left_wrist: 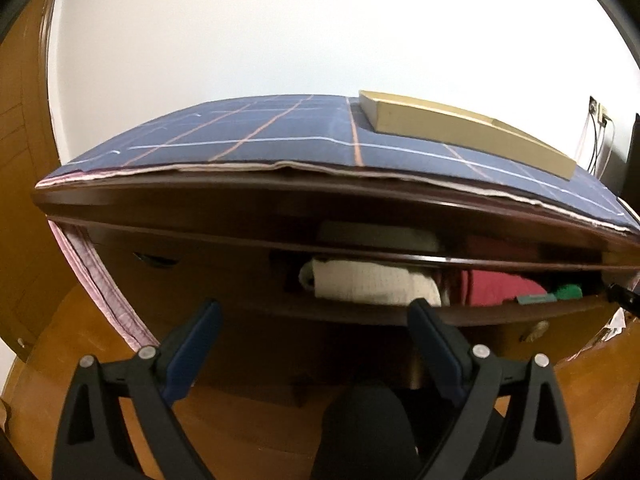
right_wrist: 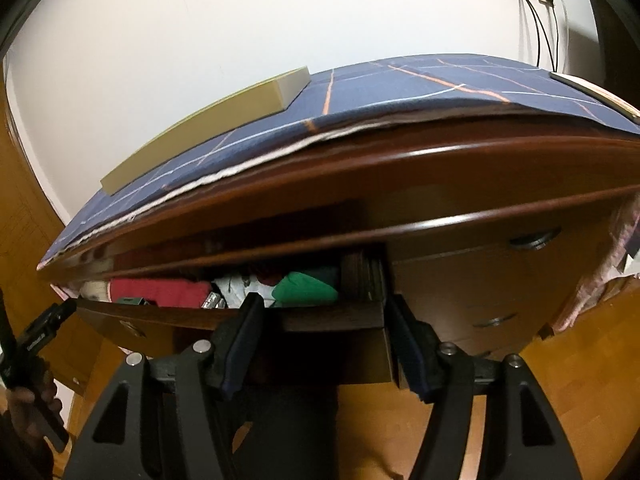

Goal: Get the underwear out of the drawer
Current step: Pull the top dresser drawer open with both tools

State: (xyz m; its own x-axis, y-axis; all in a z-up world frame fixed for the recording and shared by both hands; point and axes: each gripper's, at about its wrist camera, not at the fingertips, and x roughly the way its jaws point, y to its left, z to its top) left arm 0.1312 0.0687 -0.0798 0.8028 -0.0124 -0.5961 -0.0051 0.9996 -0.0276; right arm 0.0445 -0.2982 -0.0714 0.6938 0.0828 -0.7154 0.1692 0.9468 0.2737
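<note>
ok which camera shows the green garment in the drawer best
The right wrist view: the green garment lies near the centre, just beyond the open right gripper. The left wrist view shows only a small green corner at the drawer's far right end.

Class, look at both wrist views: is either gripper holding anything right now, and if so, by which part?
Nothing is held. The left gripper and right gripper both stand open in front of the pulled-out drawer; no cloth lies between their pads.
</note>
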